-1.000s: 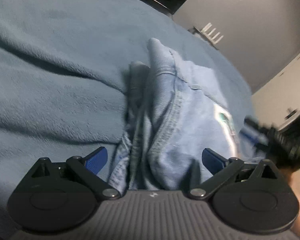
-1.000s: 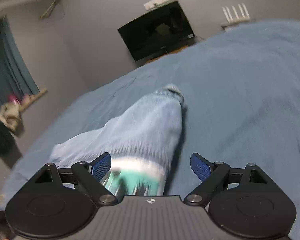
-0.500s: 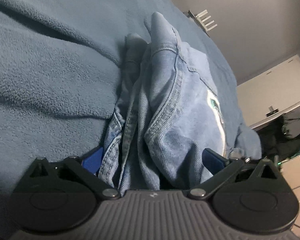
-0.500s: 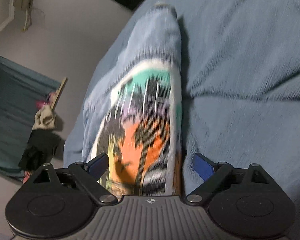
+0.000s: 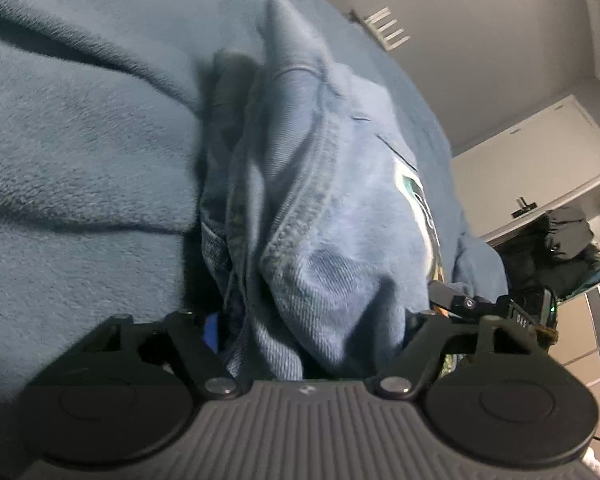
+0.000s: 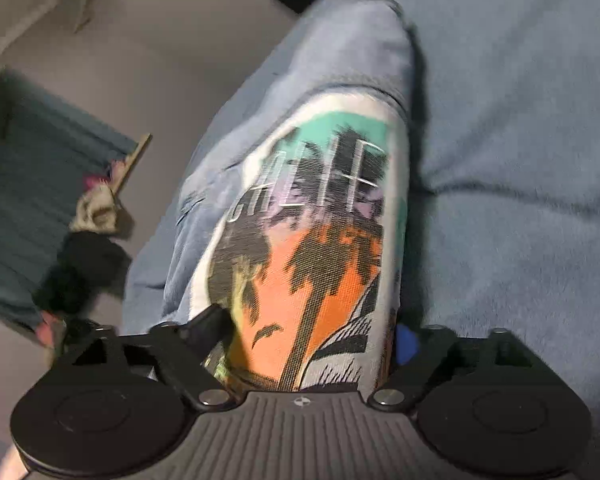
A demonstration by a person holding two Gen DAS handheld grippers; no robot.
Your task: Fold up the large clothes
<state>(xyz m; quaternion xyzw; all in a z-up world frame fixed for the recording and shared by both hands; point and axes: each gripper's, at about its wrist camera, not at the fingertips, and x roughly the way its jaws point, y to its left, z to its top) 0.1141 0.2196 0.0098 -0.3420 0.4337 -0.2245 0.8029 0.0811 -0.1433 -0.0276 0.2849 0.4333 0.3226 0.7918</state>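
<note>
A light blue denim garment (image 5: 332,208) lies bunched on the blue fleece bed cover (image 5: 80,160). My left gripper (image 5: 312,320) sits low over its near end; a thick fold fills the gap and hides most of both fingers, and the jaws are closing on it. In the right wrist view the same garment (image 6: 340,60) shows its palm-tree print (image 6: 320,240). My right gripper (image 6: 312,332) straddles the printed end, its jaws closing with the cloth between them. A black part of the other gripper (image 5: 472,304) shows at the garment's right edge.
The bed cover (image 6: 520,160) spreads wide to the right of the garment. Past the bed edge are a teal curtain (image 6: 40,200) and loose clothes (image 6: 84,264) on the floor. A white router (image 5: 388,32) and a dark clothes pile (image 5: 560,236) stand beyond.
Both grippers have sunk and tipped down onto the garment. Their jaws have narrowed around the cloth, which now hides most of the fingers. The print has come into the right view.
</note>
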